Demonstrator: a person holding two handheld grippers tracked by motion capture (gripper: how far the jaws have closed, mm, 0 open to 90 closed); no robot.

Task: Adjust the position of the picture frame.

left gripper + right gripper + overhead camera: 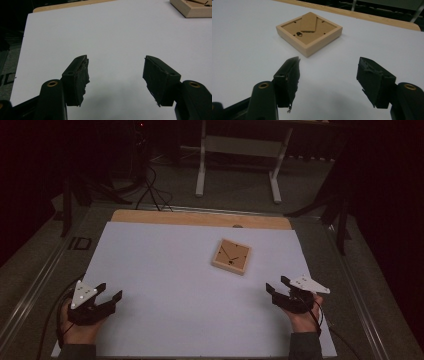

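A small square wooden picture frame [231, 256] lies flat, back side up, on the white counter [165, 285], a little right of the middle and turned so its corners point like a diamond. From the right hand-held gripper [278, 290] it sits at about eleven o'clock, near but clearly apart; from the left hand-held gripper [111, 295] it lies at about two o'clock, well apart across bare counter. The right hand is therefore the nearer one and looks the likelier to reach first. Being square, the frame has no long axis; in the right gripper view its near corner [307, 53] points toward the jaws, so a grasp would probably want the hand turned to meet two parallel sides. Both grippers have their jaws spread wide, holding nothing and touching nothing, each poised over the counter near its front edge.
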